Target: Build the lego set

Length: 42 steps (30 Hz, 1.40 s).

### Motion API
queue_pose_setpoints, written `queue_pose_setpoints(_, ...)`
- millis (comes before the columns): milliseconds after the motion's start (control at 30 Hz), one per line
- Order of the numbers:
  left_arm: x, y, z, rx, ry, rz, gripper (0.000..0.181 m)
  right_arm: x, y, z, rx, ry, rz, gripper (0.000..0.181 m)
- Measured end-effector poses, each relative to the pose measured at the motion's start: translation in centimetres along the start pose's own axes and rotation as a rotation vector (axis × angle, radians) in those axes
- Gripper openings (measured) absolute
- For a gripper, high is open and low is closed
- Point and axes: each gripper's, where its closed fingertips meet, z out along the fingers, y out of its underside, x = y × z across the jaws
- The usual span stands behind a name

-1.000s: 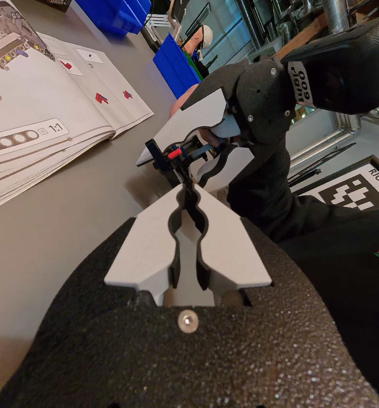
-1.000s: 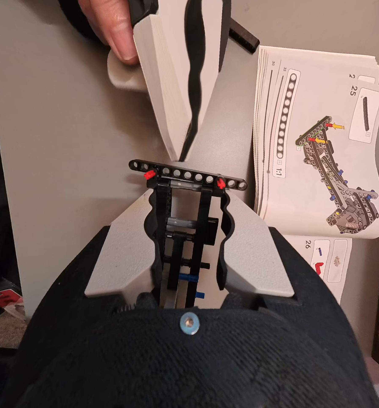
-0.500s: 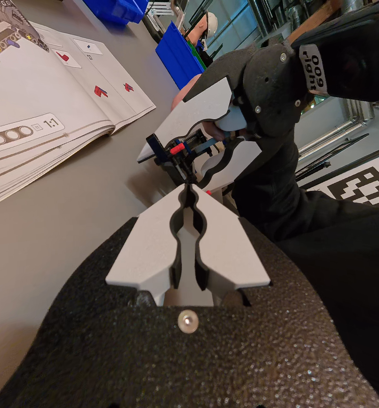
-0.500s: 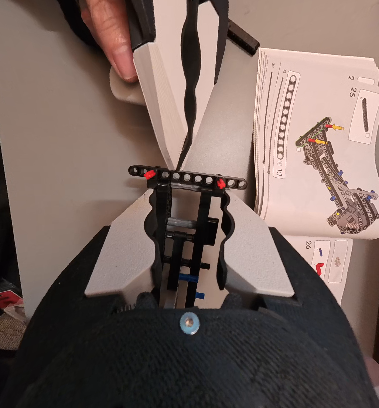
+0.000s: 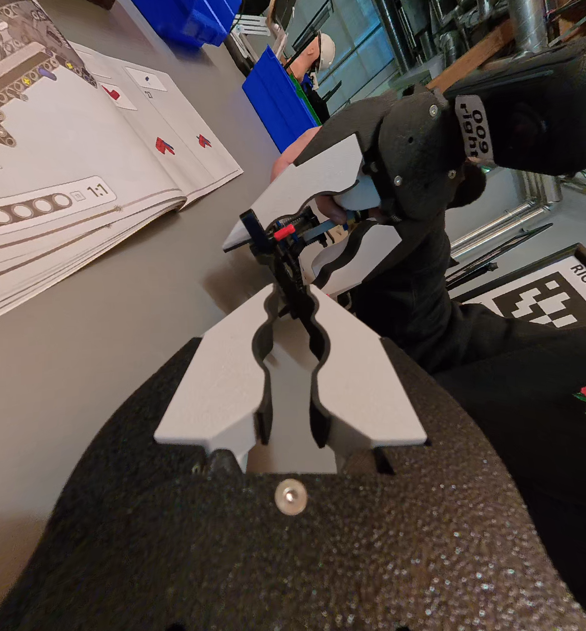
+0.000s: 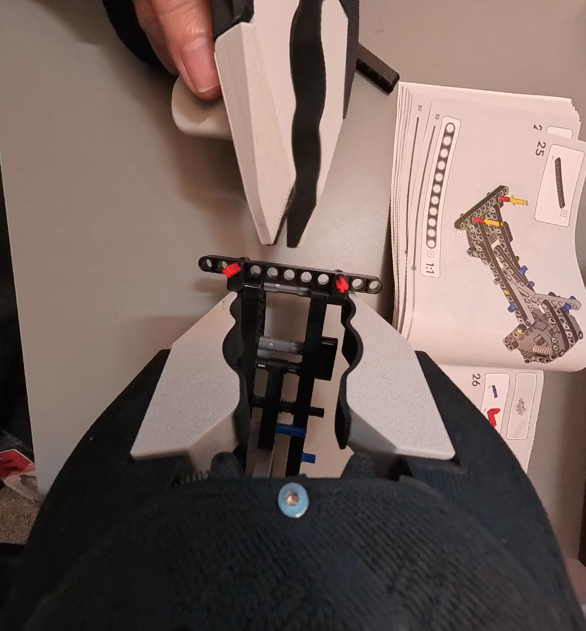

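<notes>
The right gripper (image 6: pixel 290 304) pinches the lego frame (image 6: pixel 284 358); its black holed beam (image 6: pixel 290 275) lies crosswise just beyond the left gripper (image 6: pixel 284 239), whose jaws stand slightly spread, empty.

The lego assembly (image 6: pixel 284 358) is a narrow black frame of two long parallel beams joined by black, grey and blue cross pins. A black holed beam (image 6: pixel 290 275) lies across its far end, fixed by two red pins (image 6: pixel 232 269), and overhangs both sides. The frame is held off the tabletop (image 6: pixel 97 205), lengthwise between the right gripper's (image 6: pixel 290 302) fingers (image 6: pixel 196 382).
</notes>
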Motion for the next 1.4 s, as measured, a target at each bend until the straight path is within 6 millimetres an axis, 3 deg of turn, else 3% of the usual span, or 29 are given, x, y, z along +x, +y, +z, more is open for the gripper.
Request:
queue_pose_setpoints(33,0.2,0.1,0.0,-0.003,0.011,-0.003,0.013,0.0,0.0,0.0,0.001,0.001,0.002,0.056)
queue_pose_setpoints(200,1.5,0.7,-0.2,-0.057,0.09,0.06,0.028,0.3,0.0,-0.1,0.014,0.01,0.016,0.056)
queue_pose_setpoints(333,1.4,2.8,-0.4,-0.214,-0.008,0.314,0.047,0.4,0.0,-0.1,0.027,0.028,0.02,0.056)
queue_pose_setpoints(500,1.3,3.4,0.1,-0.265,-0.093,0.52,0.048,0.2,0.0,0.0,0.014,0.038,0.002,0.056)
queue_pose_setpoints(700,0.6,2.7,-0.4,-0.211,-0.094,0.281,0.054,0.1,0.1,0.4,-0.015,0.04,-0.009,0.056)
queue_pose_setpoints(800,0.8,3.1,-0.7,-0.213,-0.052,0.122,0.066,0.1,0.1,0.7,-0.027,0.03,-0.009,0.056)
queue_pose_setpoints(967,-0.3,2.9,-0.8,-0.162,-0.063,-0.011,0.067,0.0,0.1,0.9,-0.024,0.015,-0.007,0.056)
queue_pose_setpoints(1133,0.2,2.6,-0.4,-0.136,-0.038,-0.112,0.068,-0.2,0.0,0.9,-0.019,0.003,-0.019,0.056)
queue_pose_setpoints(1300,0.2,2.2,0.3,-0.093,0.022,-0.333,0.074,-0.4,-0.1,0.9,0.002,-0.038,-0.018,0.056)
queue_pose_setpoints(1400,0.0,2.2,0.6,-0.066,0.04,-0.452,0.065,-0.1,0.0,1.0,0.012,-0.061,0.004,0.056)
